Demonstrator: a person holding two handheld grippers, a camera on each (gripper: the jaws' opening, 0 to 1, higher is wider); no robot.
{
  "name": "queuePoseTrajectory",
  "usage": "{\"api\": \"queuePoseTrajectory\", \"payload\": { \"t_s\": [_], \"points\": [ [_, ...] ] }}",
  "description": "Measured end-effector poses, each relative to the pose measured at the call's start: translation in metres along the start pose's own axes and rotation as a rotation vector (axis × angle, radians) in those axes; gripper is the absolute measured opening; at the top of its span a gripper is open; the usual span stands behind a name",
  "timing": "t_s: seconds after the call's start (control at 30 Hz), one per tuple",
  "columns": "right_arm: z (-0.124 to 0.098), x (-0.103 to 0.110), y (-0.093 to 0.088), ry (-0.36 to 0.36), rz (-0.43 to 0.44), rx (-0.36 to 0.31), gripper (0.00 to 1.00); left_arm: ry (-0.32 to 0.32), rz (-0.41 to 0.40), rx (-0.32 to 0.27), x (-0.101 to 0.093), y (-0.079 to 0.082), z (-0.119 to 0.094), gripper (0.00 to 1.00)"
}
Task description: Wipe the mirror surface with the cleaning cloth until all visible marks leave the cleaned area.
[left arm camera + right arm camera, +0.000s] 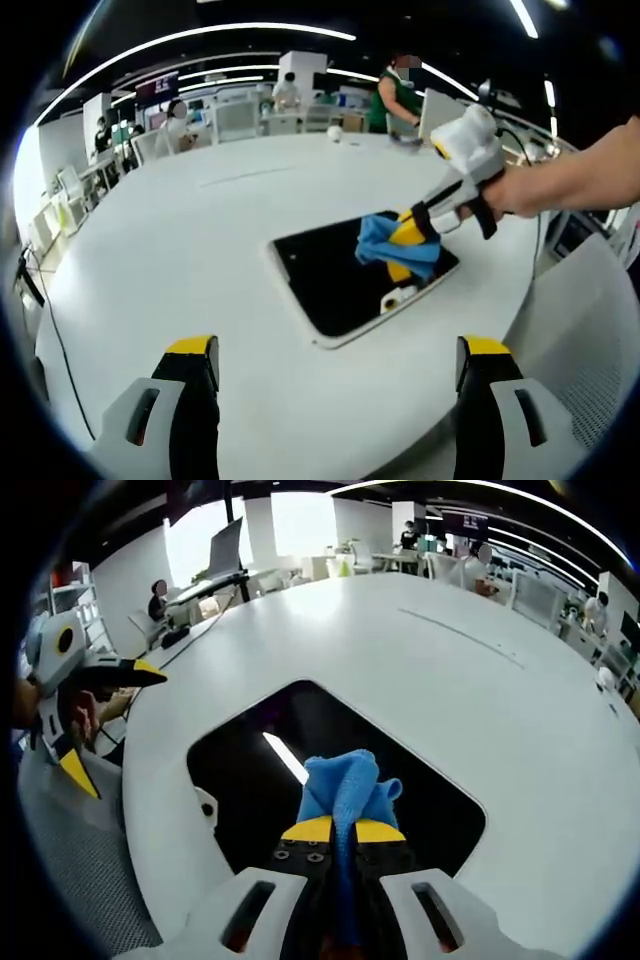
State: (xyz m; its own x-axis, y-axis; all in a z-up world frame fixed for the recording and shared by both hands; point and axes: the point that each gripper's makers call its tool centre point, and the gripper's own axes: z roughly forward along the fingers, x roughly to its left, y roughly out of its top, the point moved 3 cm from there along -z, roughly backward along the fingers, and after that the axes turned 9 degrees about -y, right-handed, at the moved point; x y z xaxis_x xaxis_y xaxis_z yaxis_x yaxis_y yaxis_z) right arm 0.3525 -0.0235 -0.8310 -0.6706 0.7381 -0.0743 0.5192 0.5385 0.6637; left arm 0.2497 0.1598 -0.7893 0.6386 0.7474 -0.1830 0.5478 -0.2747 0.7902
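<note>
A dark rectangular mirror (pixel 330 275) with a pale rim lies flat on the white table (pixel 200 230). My right gripper (pixel 405 240) comes in from the right, shut on a blue cleaning cloth (pixel 385 248) that rests on the mirror's right part. In the right gripper view the cloth (pixel 343 785) bunches up between the yellow-tipped jaws of the right gripper (pixel 343 830), over the mirror (pixel 290 750), which reflects a bright ceiling light. My left gripper (pixel 335 365) hangs open above the near table edge, short of the mirror, with nothing between its fingers. It also appears at the left as the left gripper (pixel 100 715).
The round white table (pixel 480 680) stretches far beyond the mirror. Desks, monitors and several people stand at the back of the room (pixel 250 100). A person's hand (pixel 520 190) holds the right gripper. A grey mesh chair (pixel 590 320) sits by the table's right edge.
</note>
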Motion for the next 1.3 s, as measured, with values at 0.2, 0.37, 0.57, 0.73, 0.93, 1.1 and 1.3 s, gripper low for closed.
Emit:
{"api": "queuePoseTrajectory", "payload": {
  "t_s": [0.2,0.37,0.57,0.73,0.93,1.1,1.3],
  "points": [
    [-0.005,0.005,-0.004,-0.001,0.002,-0.003,0.00,0.000,0.001,-0.003,0.000,0.001,0.000,0.99],
    [-0.008,0.009,-0.007,0.001,0.010,-0.008,0.00,-0.009,-0.008,-0.009,-0.001,0.001,0.001,0.99],
    [-0.012,0.014,-0.011,0.004,0.014,-0.011,0.00,-0.010,-0.006,-0.016,-0.001,0.002,0.001,0.99],
    [-0.014,0.016,-0.014,0.007,0.019,-0.015,0.00,-0.005,-0.004,-0.016,0.000,0.002,0.001,0.99],
    [-0.018,0.022,-0.017,0.012,0.014,-0.017,0.00,-0.001,-0.003,-0.016,0.000,0.002,0.000,0.99],
    [-0.022,0.026,-0.020,0.019,0.019,-0.018,0.00,0.001,-0.004,-0.016,0.000,0.002,0.000,0.99],
    [-0.024,0.030,-0.023,0.023,0.024,-0.025,0.00,-0.001,-0.003,-0.016,-0.001,0.003,0.000,0.99]
  ]
}}
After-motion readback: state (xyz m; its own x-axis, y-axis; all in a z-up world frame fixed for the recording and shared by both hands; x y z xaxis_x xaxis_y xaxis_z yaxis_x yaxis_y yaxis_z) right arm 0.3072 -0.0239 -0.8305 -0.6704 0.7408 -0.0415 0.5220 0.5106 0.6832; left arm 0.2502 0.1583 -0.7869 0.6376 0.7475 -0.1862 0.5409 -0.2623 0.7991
